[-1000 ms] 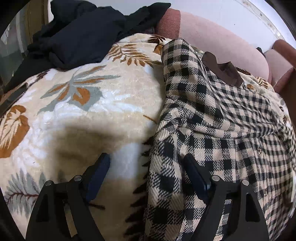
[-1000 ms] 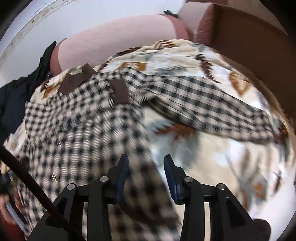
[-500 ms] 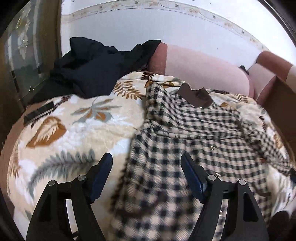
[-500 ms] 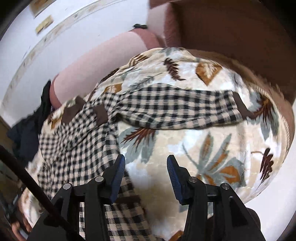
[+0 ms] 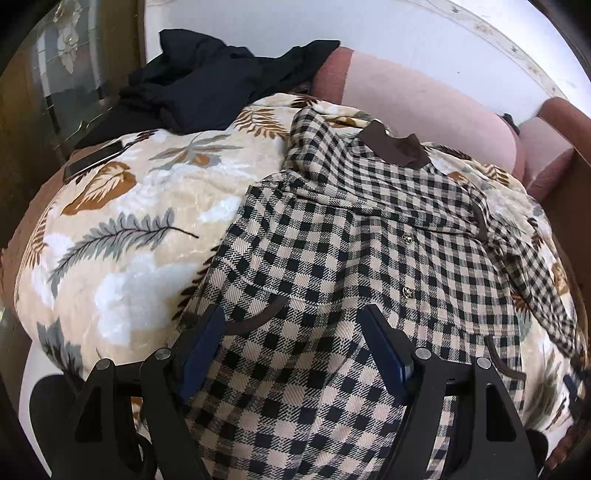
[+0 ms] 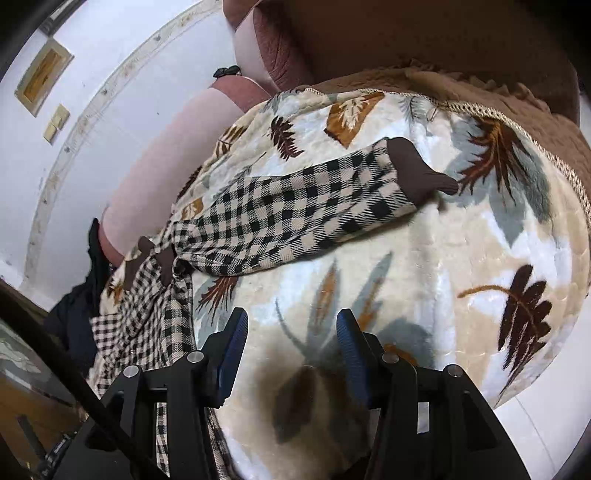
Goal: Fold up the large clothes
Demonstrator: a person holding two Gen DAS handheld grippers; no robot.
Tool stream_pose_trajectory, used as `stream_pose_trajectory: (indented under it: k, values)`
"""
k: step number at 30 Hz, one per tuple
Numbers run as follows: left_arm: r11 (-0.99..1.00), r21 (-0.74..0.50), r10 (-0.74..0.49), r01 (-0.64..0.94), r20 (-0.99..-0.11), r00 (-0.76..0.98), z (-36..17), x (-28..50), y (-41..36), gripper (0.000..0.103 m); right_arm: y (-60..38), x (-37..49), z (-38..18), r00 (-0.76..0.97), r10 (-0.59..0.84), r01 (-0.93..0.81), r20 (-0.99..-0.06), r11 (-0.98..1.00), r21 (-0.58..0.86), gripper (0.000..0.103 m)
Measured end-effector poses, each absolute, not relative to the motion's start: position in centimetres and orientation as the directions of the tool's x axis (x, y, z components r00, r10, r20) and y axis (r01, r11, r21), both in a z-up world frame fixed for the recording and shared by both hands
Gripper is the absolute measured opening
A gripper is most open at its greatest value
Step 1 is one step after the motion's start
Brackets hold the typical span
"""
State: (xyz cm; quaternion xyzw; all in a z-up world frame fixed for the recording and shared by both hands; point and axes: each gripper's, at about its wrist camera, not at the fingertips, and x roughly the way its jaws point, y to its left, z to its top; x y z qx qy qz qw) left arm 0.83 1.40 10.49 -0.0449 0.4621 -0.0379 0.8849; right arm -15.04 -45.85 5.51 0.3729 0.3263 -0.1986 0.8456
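Below both grippers' released jaws, a leaf-print blanket (image 6: 424, 258) covers the bed; the checked shirt (image 5: 332, 258) lies between the left gripper's (image 5: 295, 354) jaws, bare blanket between the right gripper's (image 6: 291, 350), just opening, white wall (image 5: 406, 33) beyond.

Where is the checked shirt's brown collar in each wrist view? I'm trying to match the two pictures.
Left wrist: brown collar upper centre-right, at the checked shirt's far end.
Right wrist: brown collar left of centre, small, beside the outstretched sleeve.
Shared landmark: the pink bolster behind the collar.
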Motion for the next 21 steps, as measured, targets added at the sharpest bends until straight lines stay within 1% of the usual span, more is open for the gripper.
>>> stream_pose_trajectory:
  k: [4, 6, 10, 14, 16, 18, 19, 21]
  values:
    - [0.996, -0.091, -0.084, 0.019, -0.790, 0.607, 11.6, 0.5, 1.4, 0.075, -45.4, -15.6, 4.7, 0.691, -0.123, 0.581, -0.712, 0.681, 0.446, 0.054]
    - [0.996, -0.083, -0.074, 0.016, -0.772, 0.631, 12.7, 0.3, 1.7, 0.075, -45.3, -15.8, 4.2, 0.686, -0.118, 0.583, -0.718, 0.679, 0.446, 0.054]
    - [0.997, -0.071, -0.074, 0.035, -0.685, 0.725, 17.3, -1.4, 2.0, 0.075, -45.4, -16.4, 4.8, 0.693, -0.144, 0.589, -0.707, 0.678, 0.439, 0.054]
    - [0.987, -0.060, -0.156, 0.150, -0.580, 0.800, 23.4, -4.6, 1.0, 0.077, -47.0, -18.4, 5.5, 0.704, -0.197, 0.621, -0.683, 0.638, 0.456, 0.054]
    - [0.976, -0.053, -0.207, 0.213, -0.540, 0.816, 25.7, -5.7, 0.3, 0.079, -48.7, -19.8, 5.7, 0.705, -0.224, 0.648, -0.673, 0.588, 0.484, 0.054]
    - [0.965, -0.055, -0.249, 0.257, -0.503, 0.828, 27.1, -6.6, -0.3, 0.083, -50.6, -21.0, 5.9, 0.703, -0.245, 0.673, -0.668, 0.533, 0.513, 0.054]
    - [0.959, -0.059, -0.270, 0.278, -0.490, 0.829, 27.3, -7.0, -0.6, 0.084, -51.2, -21.3, 6.2, 0.706, -0.251, 0.677, -0.662, 0.515, 0.526, 0.054]
    - [0.951, -0.059, -0.291, 0.302, -0.494, 0.820, 26.9, -7.0, -1.1, 0.084, -52.5, -21.5, 6.6, 0.723, -0.244, 0.666, -0.647, 0.496, 0.558, 0.054]
